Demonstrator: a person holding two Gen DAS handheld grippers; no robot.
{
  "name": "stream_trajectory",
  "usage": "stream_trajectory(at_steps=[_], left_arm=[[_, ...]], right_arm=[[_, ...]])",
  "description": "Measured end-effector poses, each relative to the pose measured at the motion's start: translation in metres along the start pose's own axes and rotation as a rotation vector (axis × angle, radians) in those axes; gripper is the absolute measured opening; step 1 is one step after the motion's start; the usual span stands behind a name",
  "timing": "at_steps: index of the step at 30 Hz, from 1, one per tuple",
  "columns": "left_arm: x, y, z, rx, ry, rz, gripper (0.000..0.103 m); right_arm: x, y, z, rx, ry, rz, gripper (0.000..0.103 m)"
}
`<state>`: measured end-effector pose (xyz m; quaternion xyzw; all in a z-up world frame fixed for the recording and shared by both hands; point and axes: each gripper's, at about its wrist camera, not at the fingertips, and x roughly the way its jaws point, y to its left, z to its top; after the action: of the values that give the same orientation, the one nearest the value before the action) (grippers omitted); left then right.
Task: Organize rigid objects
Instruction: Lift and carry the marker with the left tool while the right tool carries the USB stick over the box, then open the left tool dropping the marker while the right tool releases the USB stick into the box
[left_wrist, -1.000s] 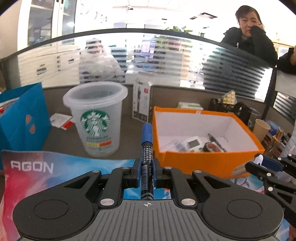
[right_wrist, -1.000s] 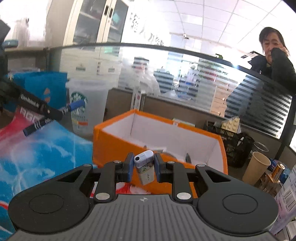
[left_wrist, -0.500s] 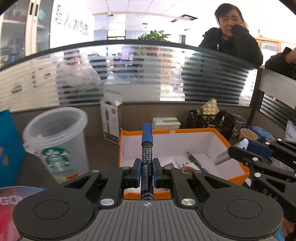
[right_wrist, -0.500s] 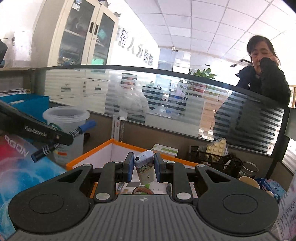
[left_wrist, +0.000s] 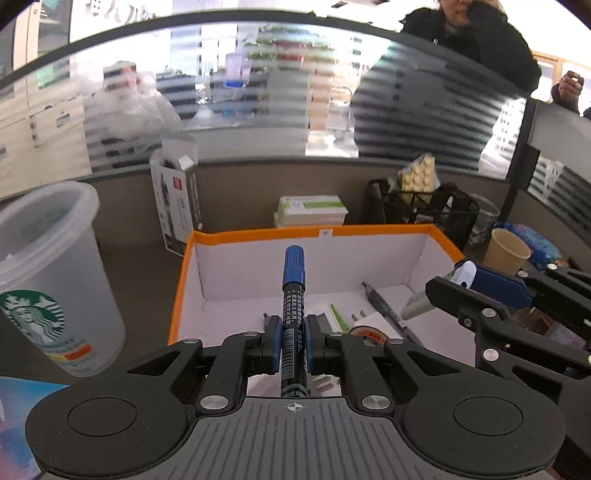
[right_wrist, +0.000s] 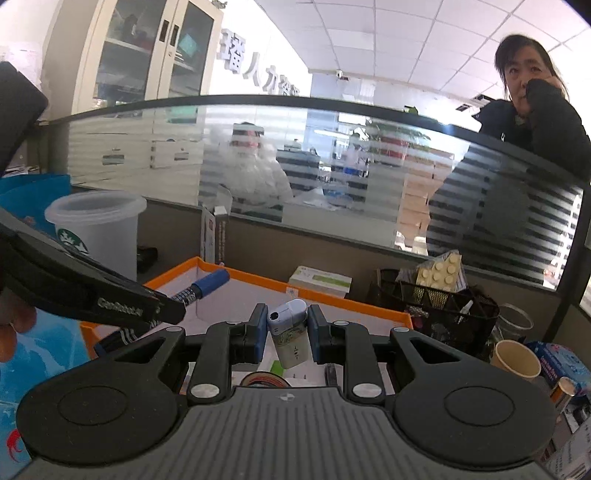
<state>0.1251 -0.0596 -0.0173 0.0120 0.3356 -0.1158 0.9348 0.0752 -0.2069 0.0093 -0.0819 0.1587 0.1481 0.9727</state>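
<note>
A: In the left wrist view, what is held, and where?

B: A blue-capped marker is clamped between the pads of the left gripper, cap pointing forward over the orange box. A pen, a tape roll and other small items are seen on the box floor below. The right gripper is seen at the right edge, over the box's right side, with a small white device in it.

A: How should the release be done?

B: The marker is best lowered close to the floor, over the bare patch by the left wall, before the jaws are parted, so that rolling or bouncing is avoided. Contact with the other gripper should be avoided.

A: And in the right wrist view?

B: The small white device is gripped between the right gripper's pads, tilted slightly, above the near part of the orange box. The marker is seen at the left, carried by the left gripper above the box. The device should be set down clear of the tape roll beneath it. The Starbucks cup stands outside the box and need not be touched.
</note>
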Motion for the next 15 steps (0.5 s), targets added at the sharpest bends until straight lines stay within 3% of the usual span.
stream_trajectory(at_steps=[15], left_arm=[[0.041, -0.004, -0.002, 0.006, 0.055, 0.01, 0.011]], right_arm=[[0.038, -0.011, -0.02, 0.021, 0.089, -0.021, 0.021]])
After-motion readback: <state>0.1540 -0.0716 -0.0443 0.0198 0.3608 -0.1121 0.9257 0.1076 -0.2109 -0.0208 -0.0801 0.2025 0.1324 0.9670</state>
